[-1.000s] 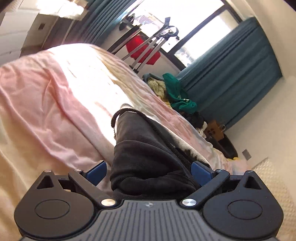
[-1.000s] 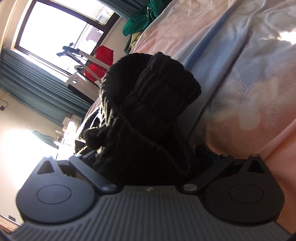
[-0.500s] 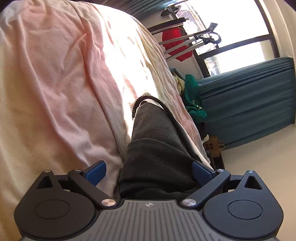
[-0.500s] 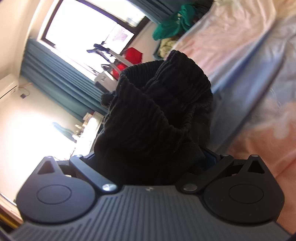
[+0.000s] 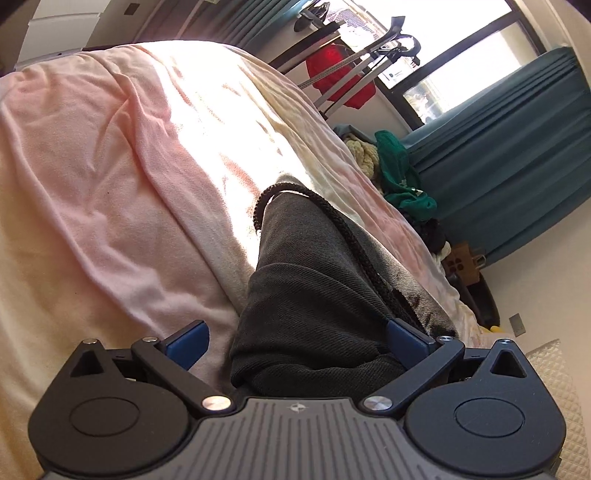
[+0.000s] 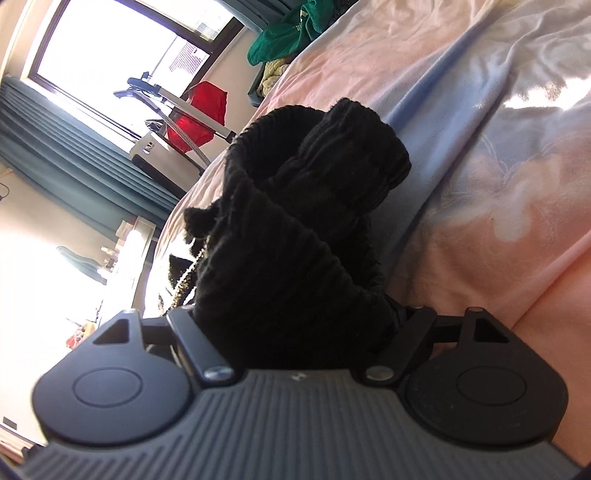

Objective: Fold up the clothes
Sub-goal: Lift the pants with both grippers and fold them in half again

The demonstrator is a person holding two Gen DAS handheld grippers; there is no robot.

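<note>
Left wrist view looked along the left gripper (image 5: 297, 338), whose blue-padded jaws stood spread, one pad bare at the left, the other at the right edge of the cloth; a bunched fold of the dark garment (image 5: 314, 295) sat between them, and I could not tell whether the pads pressed on it; the grey-black fabric ran forward over the bed (image 5: 110, 184), a black braided cord (image 5: 332, 218) looping along its top and down its right side; the pink and cream bedcover lay rumpled around it, bright with sun further up; past the bed's far edge a heap of clothes, among them a green garment (image 5: 400, 173) and something pale yellow, lay against teal curtains (image 5: 517, 147); a red cloth (image 5: 340, 77) hung on a metal rack before the window (image 5: 461, 48).

From the right wrist, the right gripper (image 6: 291, 325) had its jaws closing around a thick wad of the same garment (image 6: 295, 236), here black and ribbed, rising in a rolled mound that hid both pads, so contact could not be judged; it rested on the bedcover, pink with a pale blue band to the right; beyond it stood the rack with the red cloth (image 6: 197, 114), the green garment (image 6: 284, 33) at the bed's end, and the bright window (image 6: 122, 48) with curtains to its left.
</note>
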